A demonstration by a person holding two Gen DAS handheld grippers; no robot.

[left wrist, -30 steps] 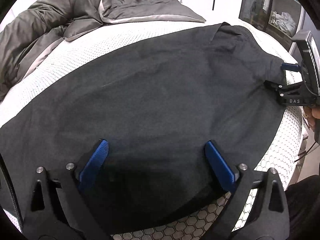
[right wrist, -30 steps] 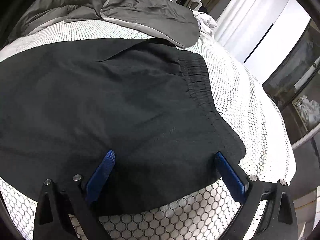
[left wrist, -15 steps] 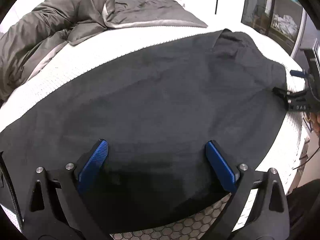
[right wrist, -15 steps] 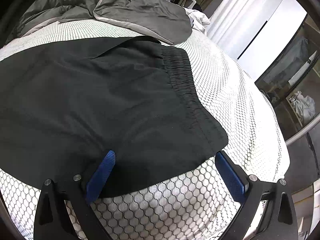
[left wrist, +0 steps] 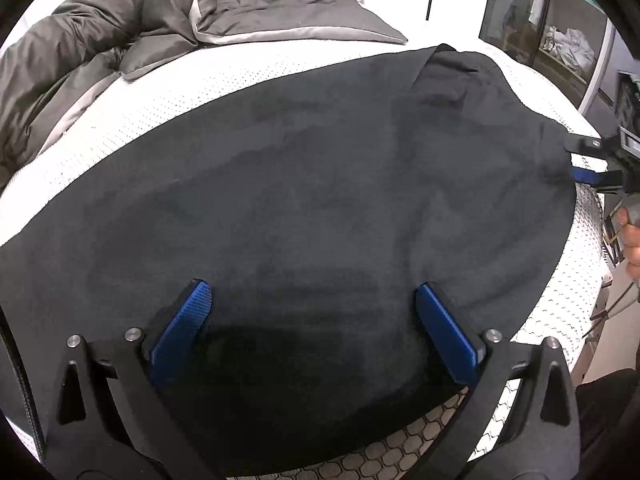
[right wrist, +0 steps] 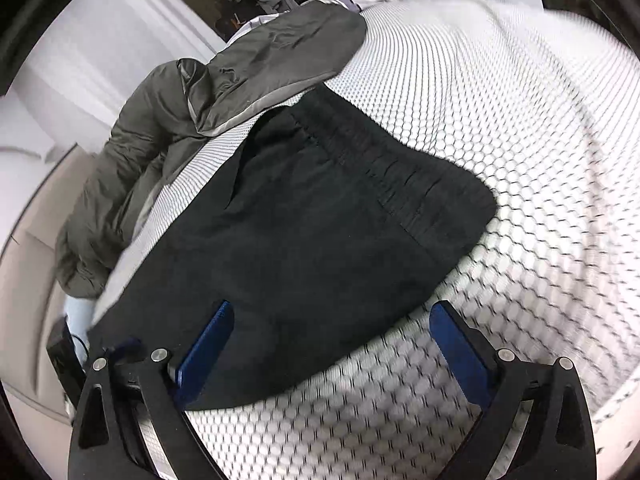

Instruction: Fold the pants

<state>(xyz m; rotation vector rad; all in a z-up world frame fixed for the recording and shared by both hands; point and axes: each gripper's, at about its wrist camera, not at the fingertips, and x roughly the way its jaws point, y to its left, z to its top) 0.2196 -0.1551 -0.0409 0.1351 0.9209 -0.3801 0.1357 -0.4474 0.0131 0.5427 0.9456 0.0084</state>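
Black pants (left wrist: pixel 304 184) lie spread flat across a white honeycomb-patterned mattress (left wrist: pixel 560 304). My left gripper (left wrist: pixel 314 320) hovers open over the near hem side of the cloth, its blue pads wide apart and holding nothing. In the right wrist view the elastic waistband (right wrist: pixel 404 172) runs across the pants (right wrist: pixel 304 240), and my right gripper (right wrist: pixel 332 340) stands open with the near edge of the cloth between its fingers. The right gripper (left wrist: pixel 580 160) also shows at the far right of the left wrist view, at the waistband corner.
A rumpled grey duvet (left wrist: pixel 80 52) and grey pillow (left wrist: pixel 288 8) lie at the head of the bed. A glass-fronted wardrobe (left wrist: pixel 560 20) stands beyond the right side. A hand (left wrist: pixel 632 240) shows at the right edge. A small black device (right wrist: pixel 60 352) sits beside the bed.
The right gripper has swung round to the left, so the waistband now lies across its view. The left gripper has barely moved; both stay open.
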